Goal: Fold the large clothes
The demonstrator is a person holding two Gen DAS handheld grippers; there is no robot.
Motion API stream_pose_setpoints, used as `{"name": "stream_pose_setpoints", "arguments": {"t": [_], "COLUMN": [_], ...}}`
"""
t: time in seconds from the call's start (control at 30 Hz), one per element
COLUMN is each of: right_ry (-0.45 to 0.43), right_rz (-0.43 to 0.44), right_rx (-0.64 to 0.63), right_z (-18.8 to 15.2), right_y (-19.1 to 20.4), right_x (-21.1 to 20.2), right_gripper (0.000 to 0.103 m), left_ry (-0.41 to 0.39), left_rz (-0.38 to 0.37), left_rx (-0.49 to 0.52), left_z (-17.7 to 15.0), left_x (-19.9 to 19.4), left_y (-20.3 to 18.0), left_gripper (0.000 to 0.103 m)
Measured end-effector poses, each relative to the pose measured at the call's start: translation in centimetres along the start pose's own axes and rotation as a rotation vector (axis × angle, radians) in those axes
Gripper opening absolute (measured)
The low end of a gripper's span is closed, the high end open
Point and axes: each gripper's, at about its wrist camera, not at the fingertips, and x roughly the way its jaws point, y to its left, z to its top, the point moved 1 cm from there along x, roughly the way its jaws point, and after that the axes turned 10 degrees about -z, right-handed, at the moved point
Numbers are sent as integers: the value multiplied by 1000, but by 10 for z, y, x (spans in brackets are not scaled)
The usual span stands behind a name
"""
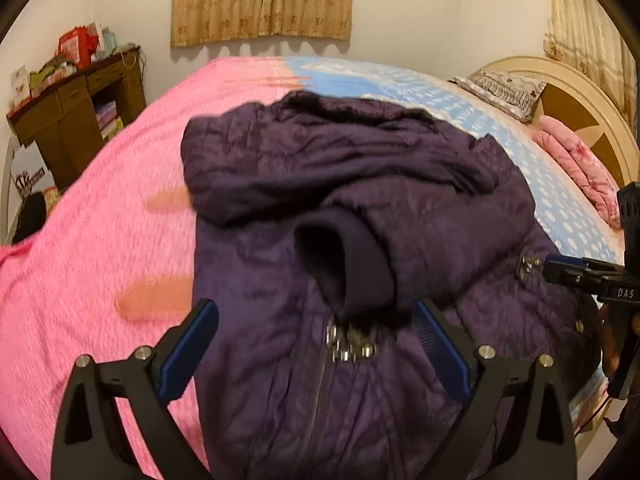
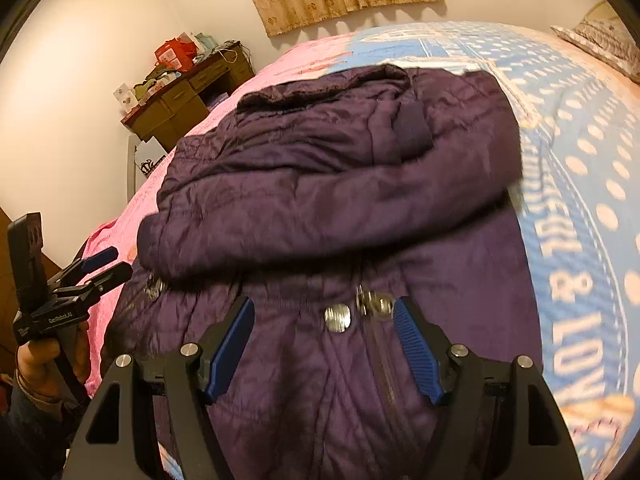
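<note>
Left wrist view: a dark purple quilted zip-front jacket (image 1: 360, 208) lies on the pink and blue patterned bedspread (image 1: 100, 200), both grippers hovering open over its near half.

Largest first: the bedspread fills both views, and the jacket's long axis runs from 6 toward 12 o'clock, with a sleeve thrown crosswise over the chest and its dark knit cuff (image 1: 344, 260) just above 12 o'clock of the left gripper (image 1: 316, 320). The right gripper (image 2: 324, 320) straddles the metal zipper pull (image 2: 374, 304) and silver snap (image 2: 337, 317). Both sets of jaws stand wide apart, holding nothing. Either hand appears equally near the hem, so the coming fold probably carries it toward 12 o'clock.
</note>
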Motion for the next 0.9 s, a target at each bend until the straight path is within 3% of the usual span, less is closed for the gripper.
{"name": "stream_pose_setpoints", "arguments": {"t": [0.5,0.9], "right_ry": [-26,-122], "right_rz": [-25,-118], "right_rx": [70,6], "right_z": [-46,-75], "right_y": [-31,-37], "right_x": [-19,-53], "right_gripper": [73,73], "left_ry": [47,32], "left_rz": [15,-18], "left_rx": [-80,-143], "left_z": [-64,-97], "left_x": [-11,-25], "left_y": [16,17], "left_gripper": [100,101]}}
